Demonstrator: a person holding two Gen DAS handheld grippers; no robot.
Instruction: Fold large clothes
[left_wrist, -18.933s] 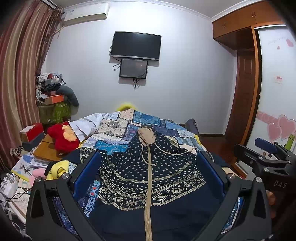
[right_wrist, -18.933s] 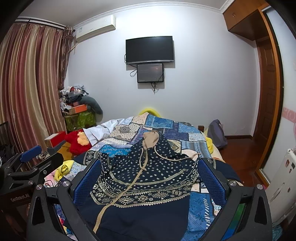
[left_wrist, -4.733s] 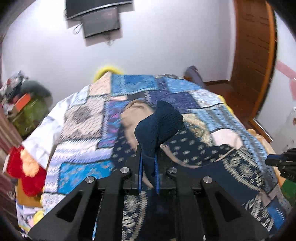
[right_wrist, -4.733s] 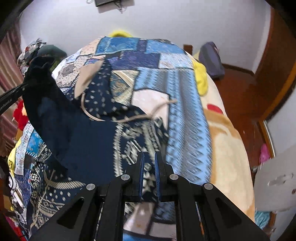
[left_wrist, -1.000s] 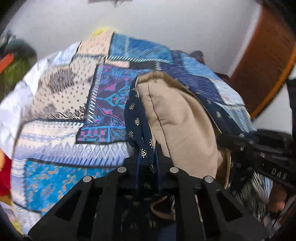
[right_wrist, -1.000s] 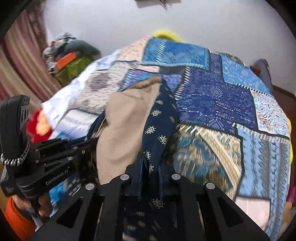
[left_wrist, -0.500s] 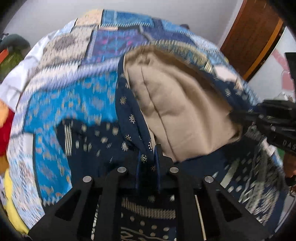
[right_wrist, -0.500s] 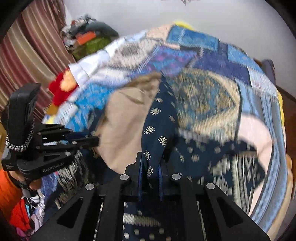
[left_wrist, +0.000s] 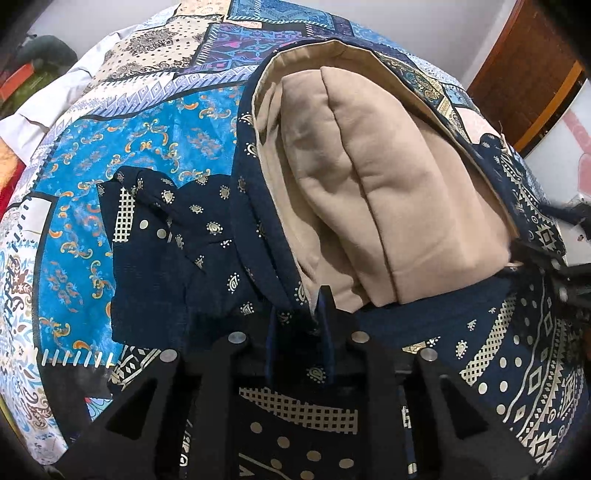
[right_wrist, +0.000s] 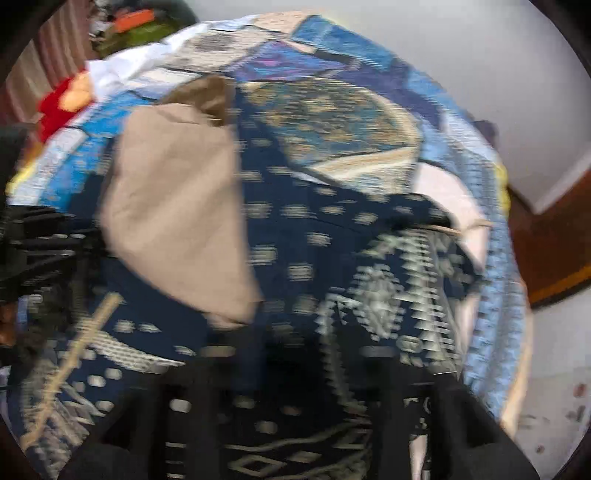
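Both grippers have swung down and in over the bed since a second ago, and the hood has come over with them, now lying folded forward onto the body of the garment. On the far left, the patchwork bedspread (left_wrist: 122, 147) fills the view, bright blue with orange scrolls. Just right of that sits a folded navy sleeve (left_wrist: 162, 240) of the hooded garment (left_wrist: 491, 354), flat on the spread. Moving to the middle, the left gripper (left_wrist: 298, 325) is down low, its blue fingers (left_wrist: 325, 317) parting right now, a narrow gap between them, and the dotted navy hood edge runs through that gap; the pads look to have let go of the cloth. To the right of it, the beige hood lining (left_wrist: 369, 177) lies face up, puffed and creased, resting on the dark patterned body. At the far right edge of the left wrist view, part of the other black tool shows.

Over to the right wrist view, and it is badly smeared. The right gripper (right_wrist: 295, 369) is opening wide; its fingers are hard to make out, so whether cloth lies between them I cannot tell. The hood lining (right_wrist: 173, 206) sits left of centre there.
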